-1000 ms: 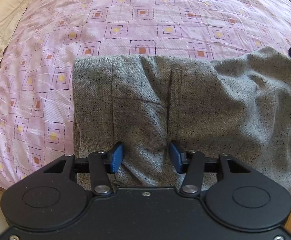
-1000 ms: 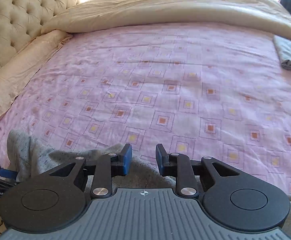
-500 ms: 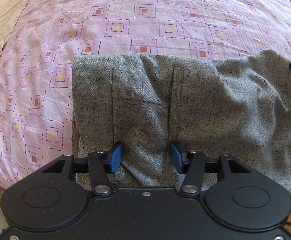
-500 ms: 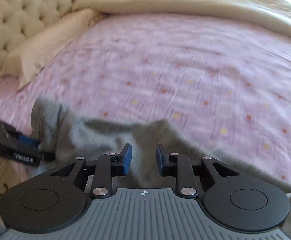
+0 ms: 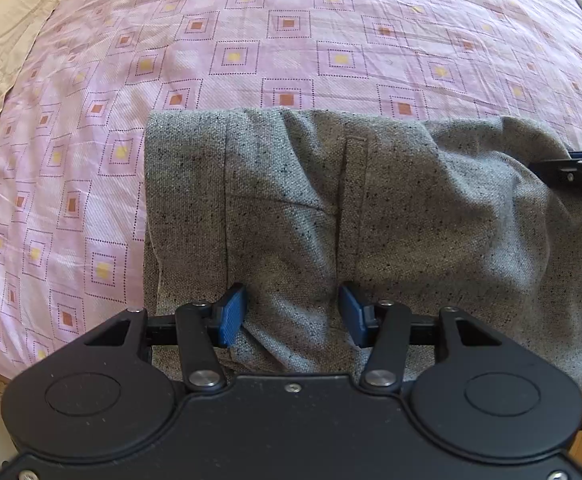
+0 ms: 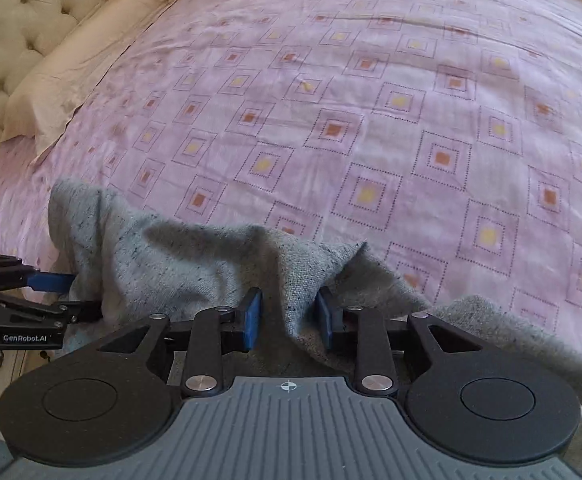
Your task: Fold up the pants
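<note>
Gray pants [image 5: 371,208] folded once, lying on the bed [image 5: 251,40]. Left gripper [image 5: 293,312] clamped on cloth. Right gripper [image 6: 289,316] just opening around a bunch, more folding left.

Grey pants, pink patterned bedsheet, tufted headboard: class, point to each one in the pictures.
Grey pants [image 5: 391,208], left wrist view, on the flat speckled cloth beside the vertical seam.
Pink patterned bedsheet [image 6: 371,128], right wrist view, on a bare stretch among the printed squares.
Tufted headboard [image 6: 23,20], right wrist view, on its buttoned cream padding.
</note>
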Demonstrator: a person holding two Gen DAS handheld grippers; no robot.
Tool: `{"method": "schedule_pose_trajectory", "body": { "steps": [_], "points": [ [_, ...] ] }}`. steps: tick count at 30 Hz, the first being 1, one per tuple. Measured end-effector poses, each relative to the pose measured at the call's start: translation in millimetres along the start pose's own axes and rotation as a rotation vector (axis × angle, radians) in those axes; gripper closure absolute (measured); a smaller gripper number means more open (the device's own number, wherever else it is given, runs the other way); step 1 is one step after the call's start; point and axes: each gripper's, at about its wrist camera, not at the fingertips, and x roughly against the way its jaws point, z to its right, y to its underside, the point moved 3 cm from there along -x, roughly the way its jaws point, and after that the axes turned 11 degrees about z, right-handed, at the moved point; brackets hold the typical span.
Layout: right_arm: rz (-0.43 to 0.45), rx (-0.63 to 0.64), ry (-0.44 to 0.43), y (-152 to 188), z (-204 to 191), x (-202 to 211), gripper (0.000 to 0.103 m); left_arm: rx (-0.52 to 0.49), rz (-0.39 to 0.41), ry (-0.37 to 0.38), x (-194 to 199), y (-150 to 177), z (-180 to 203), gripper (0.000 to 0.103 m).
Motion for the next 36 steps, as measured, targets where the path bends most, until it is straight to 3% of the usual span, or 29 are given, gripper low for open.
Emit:
{"method": "schedule_pose_trajectory", "body": {
  "steps": [2,8,10,11,12,13,17,20,24,27,32,36],
  "points": [
    [0.013,-0.067,0.000,-1.1,5.5,1.2,0.074,-0.001,-0.001,0.000,-0.2,-0.4,0.3,0.045],
    [0.056,-0.430,-0.022,-14.5,40.2,-14.3,0.074,0.001,0.003,0.002,0.2,0.1,-0.1,0.045],
    [0.052,-0.471,-0.028,-13.3,41.2,-17.4,0.074,0.000,0.005,-0.002,0.5,0.3,0.6,0.045],
    [0.054,-0.476,-0.024,-12.5,40.5,-18.0,0.076,0.002,0.006,-0.003,0.7,0.4,0.9,0.045],
    [0.056,-0.470,-0.015,-11.6,39.3,-17.0,0.090,0.004,0.008,-0.005,1.2,0.6,1.0,0.045],
    [0.059,-0.444,0.009,-10.9,36.6,-15.6,0.096,0.007,0.009,-0.008,2.6,1.0,1.2,0.045],
    [0.185,-0.249,-0.001,-42.1,6.7,-3.2,0.097,0.037,0.016,-0.019,5.9,3.4,0.3,0.044],
    [0.160,-0.156,0.002,-59.0,-3.2,-23.8,0.097,0.035,0.023,-0.024,6.5,4.3,1.5,0.044],
    [0.092,-0.177,0.032,-50.3,11.9,-53.9,0.096,0.032,0.011,-0.031,8.8,3.6,1.5,0.042],
    [0.131,-0.193,0.018,-51.0,18.1,-45.3,0.089,0.035,0.003,-0.018,14.7,9.0,-2.8,0.040],
    [0.327,-0.244,0.129,-61.6,39.9,1.2,0.088,-0.085,-0.046,-0.010,25.0,35.1,1.3,0.036],
    [0.339,-0.233,0.077,-52.2,38.1,30.9,0.088,-0.086,-0.028,0.024,47.6,38.5,-4.6,0.043]
  ]
}}
